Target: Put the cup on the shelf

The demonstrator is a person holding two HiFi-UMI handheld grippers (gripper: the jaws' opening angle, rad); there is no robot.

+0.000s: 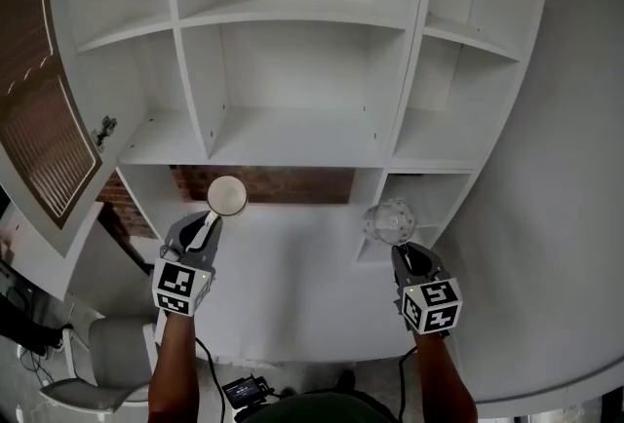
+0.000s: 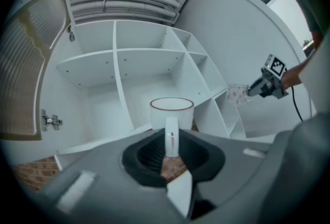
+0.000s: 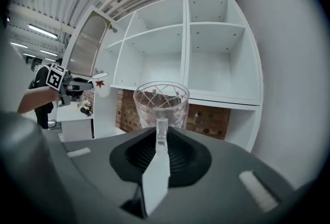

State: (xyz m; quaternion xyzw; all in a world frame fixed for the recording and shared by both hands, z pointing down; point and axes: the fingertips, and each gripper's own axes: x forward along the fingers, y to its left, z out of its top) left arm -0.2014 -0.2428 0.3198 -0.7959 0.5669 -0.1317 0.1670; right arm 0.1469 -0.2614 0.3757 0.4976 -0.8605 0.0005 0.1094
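**A:** So where's the white cup (image 1: 227,195) at?

**B:** Up in the air, not on the shelf (image 1: 292,136) yet. The left gripper (image 1: 209,222) has its fingers (image 2: 147,158) clamped on the handle. The cup's upright, in front of the shelf's bottom edge, middle section.

**A:** And the right side?

**B:** The right gripper (image 1: 399,246) has its fingers pinching the handle of a glass cup (image 1: 388,219), in front of the small lower-right compartment.
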